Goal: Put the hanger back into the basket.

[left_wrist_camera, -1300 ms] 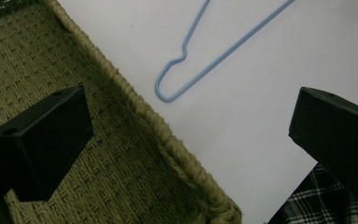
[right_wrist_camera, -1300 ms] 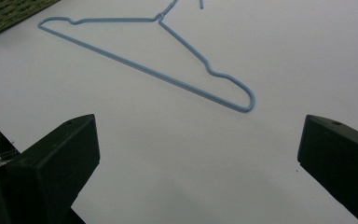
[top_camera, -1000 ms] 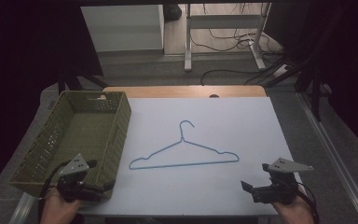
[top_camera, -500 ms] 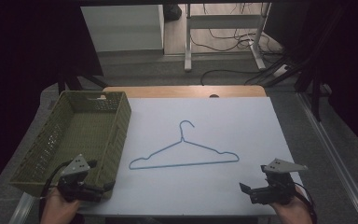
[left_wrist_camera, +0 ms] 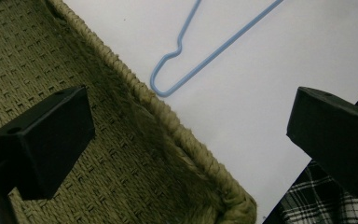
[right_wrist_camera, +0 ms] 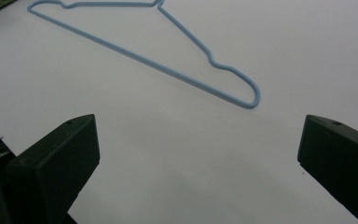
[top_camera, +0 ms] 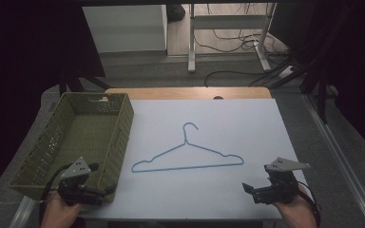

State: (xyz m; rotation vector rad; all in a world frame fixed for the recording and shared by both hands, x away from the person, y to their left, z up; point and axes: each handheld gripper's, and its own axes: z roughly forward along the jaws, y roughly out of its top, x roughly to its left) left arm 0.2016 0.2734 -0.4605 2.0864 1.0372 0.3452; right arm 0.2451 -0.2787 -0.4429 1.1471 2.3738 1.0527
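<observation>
At the left edge of the table, a woven green basket (top_camera: 83,137) is sitting empty, its long side running just beside the white table surface (top_camera: 247,123). The left gripper (top_camera: 105,191) is hovering over the basket's near right corner, its jaws standing wide apart and gripping nothing; in the left gripper view one jaw is lying over the basket's woven floor and the other over the white surface and a patch of checked cloth (left_wrist_camera: 317,205), with the rope-like rim (left_wrist_camera: 168,121) running between them. Toward the middle, a thin blue wire hanger (top_camera: 188,157) is lying flat on the white surface, well apart from both grippers, its hook pointing away from the person and its straight bottom bar facing them. At the right, the right gripper (top_camera: 248,189) is pointing toward the hanger's near right end (right_wrist_camera: 251,99), jaws likewise fully spread and empty. The hanger is probably light, stiff yet slightly springy, and smooth enough to slide; lying flush, it is offering little clearance, so the neck below the hook or the notched shoulder looks like the surest hold, with the bottom bar liable to swing once lifted.
</observation>
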